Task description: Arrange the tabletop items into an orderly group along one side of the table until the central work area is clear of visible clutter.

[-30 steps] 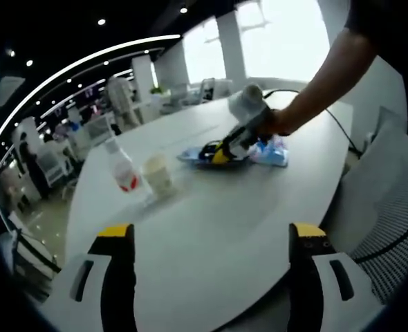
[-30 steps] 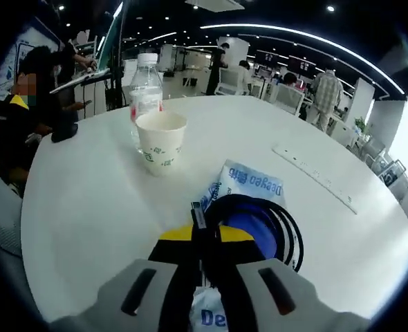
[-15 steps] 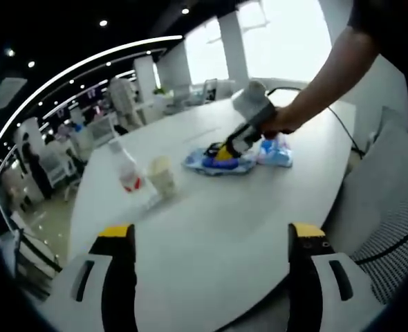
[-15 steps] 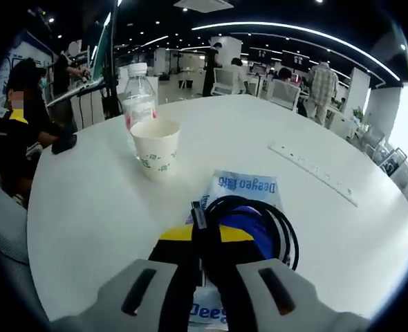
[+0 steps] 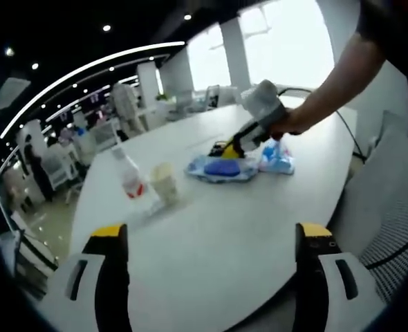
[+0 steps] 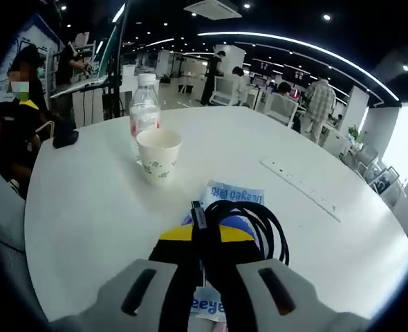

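A black coiled cable (image 6: 249, 221) is pinched at its near edge by the right gripper (image 6: 205, 232), jaws pressed together on it. In the right gripper view the coil is seen just above a blue-and-white wipes pack (image 6: 233, 196); whether it is touching the pack or lifted clear cannot be told. In the left gripper view the right gripper (image 5: 237, 144) is seen held by a hand (image 5: 281, 124) over the blue pack (image 5: 221, 167), with a second blue packet (image 5: 276, 156) just beside it toward the table edge.

Key relation: from the right gripper, the paper cup (image 6: 158, 155) and water bottle (image 6: 144, 105) lie ahead and to the left, the two touching or nearly so, bottle behind cup. The cable's coil extends forward and right of the jaws. A white power strip (image 6: 299, 187) lies well apart to the right, long axis slanting away.

The left gripper (image 5: 207, 277) is held spread wide, nothing between its jaws, low at the near edge of the white table (image 5: 211, 228). In its view the cup (image 5: 165, 182) and bottle (image 5: 131, 176) are ahead-left, nearer to it than the packs. Judged: the cable grasp is done and placement is pending; the cup and bottle look the natural group to join.
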`<state>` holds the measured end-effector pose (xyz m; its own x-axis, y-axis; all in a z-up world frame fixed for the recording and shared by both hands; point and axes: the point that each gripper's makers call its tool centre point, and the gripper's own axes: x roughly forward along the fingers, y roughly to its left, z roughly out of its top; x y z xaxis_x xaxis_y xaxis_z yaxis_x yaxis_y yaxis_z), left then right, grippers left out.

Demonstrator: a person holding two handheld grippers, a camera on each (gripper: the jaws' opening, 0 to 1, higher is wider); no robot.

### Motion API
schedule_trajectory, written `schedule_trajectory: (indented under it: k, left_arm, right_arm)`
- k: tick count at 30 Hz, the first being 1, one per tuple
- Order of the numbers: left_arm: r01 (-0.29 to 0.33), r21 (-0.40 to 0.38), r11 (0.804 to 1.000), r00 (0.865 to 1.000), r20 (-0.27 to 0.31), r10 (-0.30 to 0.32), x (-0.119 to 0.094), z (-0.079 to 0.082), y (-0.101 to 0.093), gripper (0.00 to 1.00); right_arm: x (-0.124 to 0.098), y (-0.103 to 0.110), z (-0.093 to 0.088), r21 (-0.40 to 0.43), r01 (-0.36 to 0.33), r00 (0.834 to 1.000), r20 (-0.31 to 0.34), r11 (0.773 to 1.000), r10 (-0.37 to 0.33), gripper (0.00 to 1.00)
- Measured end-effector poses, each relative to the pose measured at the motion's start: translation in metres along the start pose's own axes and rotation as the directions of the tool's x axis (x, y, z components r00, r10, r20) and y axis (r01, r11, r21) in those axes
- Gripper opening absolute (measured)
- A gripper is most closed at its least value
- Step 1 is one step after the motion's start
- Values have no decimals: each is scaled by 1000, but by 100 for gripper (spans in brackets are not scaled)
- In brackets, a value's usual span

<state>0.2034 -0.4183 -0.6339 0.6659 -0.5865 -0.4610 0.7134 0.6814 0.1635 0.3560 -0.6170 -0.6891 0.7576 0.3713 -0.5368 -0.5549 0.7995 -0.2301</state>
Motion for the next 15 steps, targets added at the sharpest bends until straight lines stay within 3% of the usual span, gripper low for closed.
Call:
schedule_trajectory:
  k: [15]
  left_arm:
    - [8, -5, 1000, 1000, 16, -7, 0, 3, -1, 100]
  right_arm:
    - [-30, 20, 14, -81, -8, 999, 48, 997, 12, 8]
